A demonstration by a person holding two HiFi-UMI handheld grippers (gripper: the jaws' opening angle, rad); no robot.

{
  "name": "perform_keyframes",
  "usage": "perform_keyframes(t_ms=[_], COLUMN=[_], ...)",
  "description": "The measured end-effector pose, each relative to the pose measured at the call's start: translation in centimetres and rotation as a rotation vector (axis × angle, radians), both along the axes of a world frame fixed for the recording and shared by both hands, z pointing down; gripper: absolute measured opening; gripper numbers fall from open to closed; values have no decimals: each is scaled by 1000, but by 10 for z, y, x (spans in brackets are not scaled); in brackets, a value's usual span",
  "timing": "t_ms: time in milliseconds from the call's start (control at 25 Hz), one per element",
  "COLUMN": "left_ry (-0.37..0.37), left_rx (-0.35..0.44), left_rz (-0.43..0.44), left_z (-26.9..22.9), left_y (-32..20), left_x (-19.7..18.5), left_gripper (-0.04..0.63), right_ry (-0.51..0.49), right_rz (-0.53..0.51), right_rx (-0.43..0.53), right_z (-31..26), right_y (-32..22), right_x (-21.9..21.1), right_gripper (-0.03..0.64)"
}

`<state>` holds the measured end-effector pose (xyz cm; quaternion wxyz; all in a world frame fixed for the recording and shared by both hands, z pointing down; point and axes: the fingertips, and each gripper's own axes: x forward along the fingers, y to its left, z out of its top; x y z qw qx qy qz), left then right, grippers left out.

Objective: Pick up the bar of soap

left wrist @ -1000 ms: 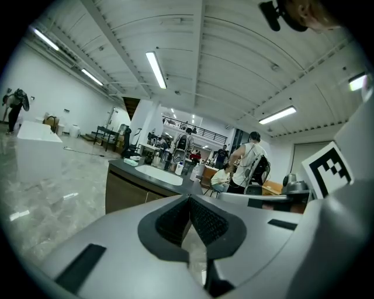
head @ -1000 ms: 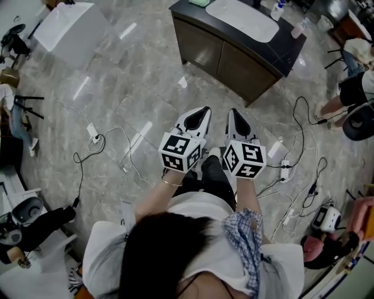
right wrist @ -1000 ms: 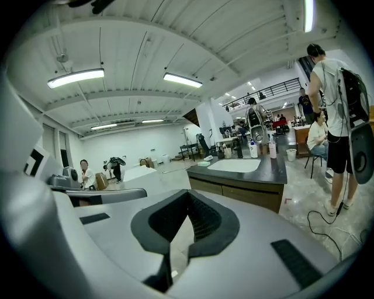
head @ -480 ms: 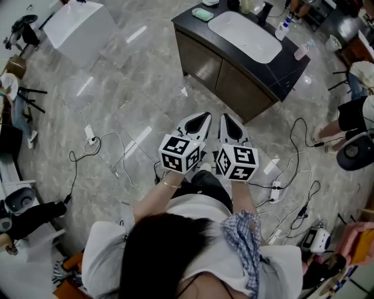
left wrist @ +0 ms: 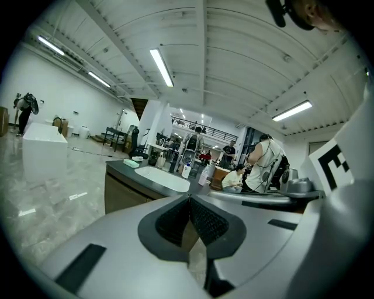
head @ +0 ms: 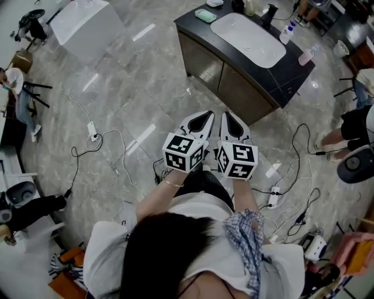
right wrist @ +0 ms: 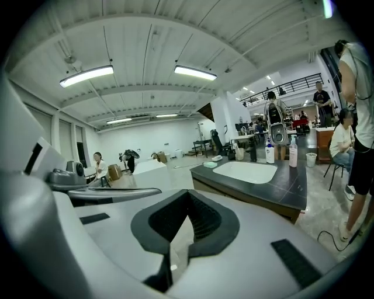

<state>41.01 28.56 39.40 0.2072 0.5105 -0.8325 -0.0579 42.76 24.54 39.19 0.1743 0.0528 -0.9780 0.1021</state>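
The bar of soap (head: 205, 16) is a pale green block on the far left corner of a dark vanity top (head: 290, 64), beside its white sink (head: 248, 32). It also shows small in the left gripper view as the soap (left wrist: 132, 163) and in the right gripper view as the soap (right wrist: 210, 164). My left gripper (head: 205, 113) and right gripper (head: 228, 115) are held side by side over the floor, well short of the cabinet, both pointing toward it. Each one, the left gripper (left wrist: 188, 199) and the right gripper (right wrist: 187, 195), has its jaws shut with nothing between them.
Cables and power strips (head: 92, 131) trail over the marble floor on both sides. A white box (head: 85, 23) stands at the far left. Bottles (head: 286, 32) and a faucet (head: 269, 13) sit on the vanity top. A seated person (head: 353, 117) is at the right.
Both grippers have moved forward together toward the vanity, and the right one has drawn closer to the left. More of the vanity top, with the soap, has come into the head view.
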Motion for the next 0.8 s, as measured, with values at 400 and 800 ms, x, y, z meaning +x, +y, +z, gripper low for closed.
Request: perform_keyframes(t_ms=[400,800], left_ry=[25,40], left_rx=[5,1], left_rz=[-17,-47], left_z=[13,28], left_y=[-19,-32], left_x=[-19,-89], left_gripper=[14,14], right_ry=[30,40], right_rz=[-7,-16], right_rx=[9,-3], right_z=[14,26], right_y=[-18,-36], right_x=[-14,-83], right_gripper=[14,14])
